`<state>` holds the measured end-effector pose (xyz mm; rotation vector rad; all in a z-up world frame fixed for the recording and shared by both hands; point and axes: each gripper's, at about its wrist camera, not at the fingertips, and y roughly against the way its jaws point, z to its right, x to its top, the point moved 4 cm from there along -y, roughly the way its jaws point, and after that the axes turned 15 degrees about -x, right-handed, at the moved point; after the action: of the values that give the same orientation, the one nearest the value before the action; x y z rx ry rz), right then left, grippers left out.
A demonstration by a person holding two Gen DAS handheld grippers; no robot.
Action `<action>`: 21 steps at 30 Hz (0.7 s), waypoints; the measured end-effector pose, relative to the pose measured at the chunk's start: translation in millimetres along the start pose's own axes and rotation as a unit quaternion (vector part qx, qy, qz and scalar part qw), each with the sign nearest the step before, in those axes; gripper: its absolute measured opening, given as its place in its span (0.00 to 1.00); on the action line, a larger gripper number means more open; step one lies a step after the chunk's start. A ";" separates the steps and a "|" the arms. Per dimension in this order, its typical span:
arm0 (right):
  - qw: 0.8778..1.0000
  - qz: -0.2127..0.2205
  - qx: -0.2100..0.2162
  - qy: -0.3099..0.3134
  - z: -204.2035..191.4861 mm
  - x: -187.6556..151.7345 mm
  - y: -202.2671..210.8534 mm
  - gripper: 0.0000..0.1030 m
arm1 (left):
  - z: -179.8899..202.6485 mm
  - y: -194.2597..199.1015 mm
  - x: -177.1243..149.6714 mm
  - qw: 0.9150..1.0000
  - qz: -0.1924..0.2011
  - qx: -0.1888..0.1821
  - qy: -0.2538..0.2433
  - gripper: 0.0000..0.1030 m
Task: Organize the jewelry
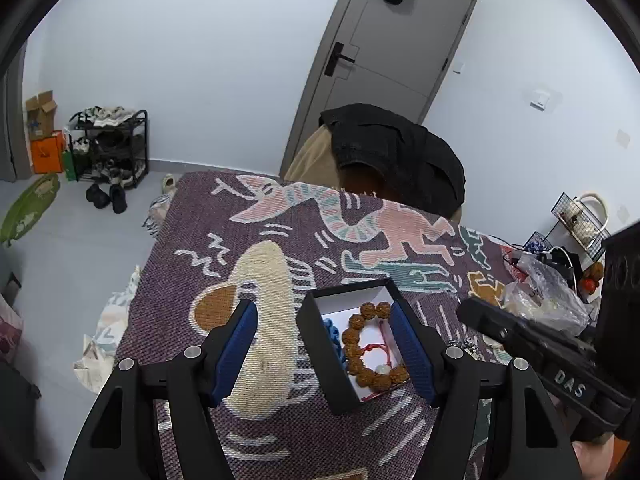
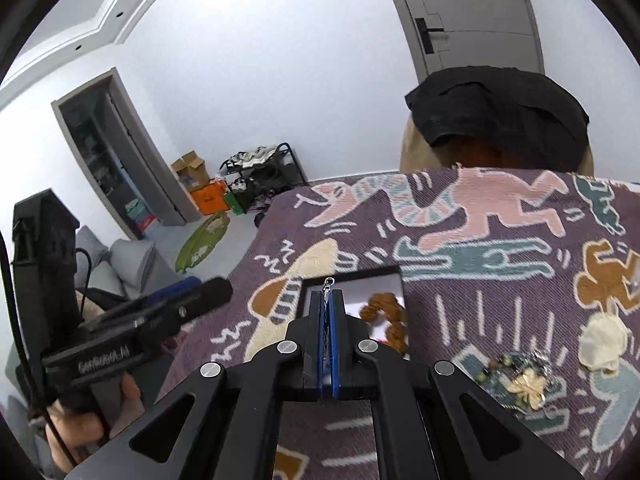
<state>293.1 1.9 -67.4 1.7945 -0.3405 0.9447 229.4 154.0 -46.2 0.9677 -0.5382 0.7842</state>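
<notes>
Right gripper [image 2: 328,300] is clenched on a thin chain [image 2: 329,286]: light, limp, snag-prone, so pinching near the clasp suits. Left gripper [image 1: 324,344] stands released, straddling the box [image 1: 316,344]; its bead bracelet [image 1: 370,354] looks rigid-beaded, light.

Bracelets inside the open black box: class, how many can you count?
2: a brown wooden-bead bracelet in the box's middle, and a blue beaded one against its left wall. Others may be hidden.

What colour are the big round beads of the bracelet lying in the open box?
Brown, on a red cord; clearest in the left wrist view.
</notes>
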 end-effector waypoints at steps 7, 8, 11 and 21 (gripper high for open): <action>0.999 0.023 -0.028 0.010 4.4 -2.6 5.2 0.69 | 7.2 8.6 2.2 1.000 0.016 0.006 -0.017 0.86; 0.999 0.029 -0.032 0.001 10.2 -3.5 7.6 0.71 | 10.3 9.4 2.6 1.000 0.020 0.006 -0.022 0.87; 0.999 0.019 -0.029 -0.021 29.4 -8.4 12.5 0.71 | 17.8 8.3 2.3 0.999 0.020 0.003 -0.030 0.88; 0.997 0.022 -0.052 -0.061 83.1 -27.5 42.9 0.80 | 41.3 -4.4 -5.4 0.999 0.005 -0.012 -0.040 0.88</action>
<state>285.4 -95.2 -72.4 1.7596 -0.4996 0.8339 226.9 114.5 -32.7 0.9783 -0.6213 0.7489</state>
